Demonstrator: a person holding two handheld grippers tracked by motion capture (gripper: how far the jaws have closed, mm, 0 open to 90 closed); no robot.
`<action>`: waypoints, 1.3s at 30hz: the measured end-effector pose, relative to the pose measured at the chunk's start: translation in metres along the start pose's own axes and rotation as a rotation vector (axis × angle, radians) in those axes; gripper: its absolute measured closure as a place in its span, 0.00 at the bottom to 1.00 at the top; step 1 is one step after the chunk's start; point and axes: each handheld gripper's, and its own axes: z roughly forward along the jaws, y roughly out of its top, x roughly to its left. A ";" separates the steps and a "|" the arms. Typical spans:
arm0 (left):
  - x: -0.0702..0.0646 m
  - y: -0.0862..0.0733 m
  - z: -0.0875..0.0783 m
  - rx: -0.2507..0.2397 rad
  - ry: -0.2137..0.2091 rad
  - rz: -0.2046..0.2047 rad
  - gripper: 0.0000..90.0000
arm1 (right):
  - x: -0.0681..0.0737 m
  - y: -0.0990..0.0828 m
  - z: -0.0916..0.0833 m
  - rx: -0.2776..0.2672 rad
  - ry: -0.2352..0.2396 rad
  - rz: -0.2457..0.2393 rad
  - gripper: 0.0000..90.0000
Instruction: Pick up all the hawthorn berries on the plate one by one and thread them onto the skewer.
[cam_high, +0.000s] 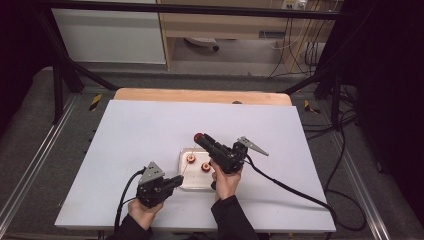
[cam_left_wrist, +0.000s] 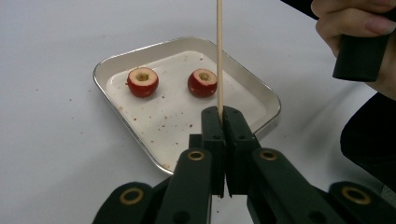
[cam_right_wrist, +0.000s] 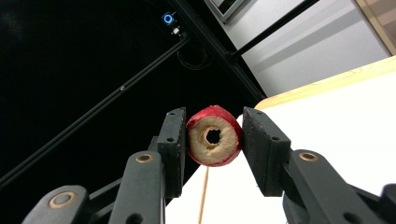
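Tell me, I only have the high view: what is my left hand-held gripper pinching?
Observer: The left hand-held gripper is shut on a thin wooden skewer that stands upright between its jaws.
Operator: And the red piece in the right one?
Observer: The right hand-held gripper clamps a cored red fruit piece; its cut face with the centre hole faces that camera.
Operator: What's left in the tray?
Observer: The metal tray holds two more cored fruit halves, cut side up, among crumbs.
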 end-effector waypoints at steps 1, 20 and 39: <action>0.000 0.000 0.000 0.000 -0.001 -0.001 0.98 | 0.000 0.000 0.000 0.000 -0.002 -0.001 0.68; 0.000 0.000 0.000 -0.003 0.002 -0.005 0.98 | 0.000 0.000 0.000 0.008 -0.008 -0.013 0.69; 0.001 0.001 0.002 0.001 0.011 -0.046 0.98 | -0.002 -0.020 0.002 0.040 -0.015 -0.033 0.69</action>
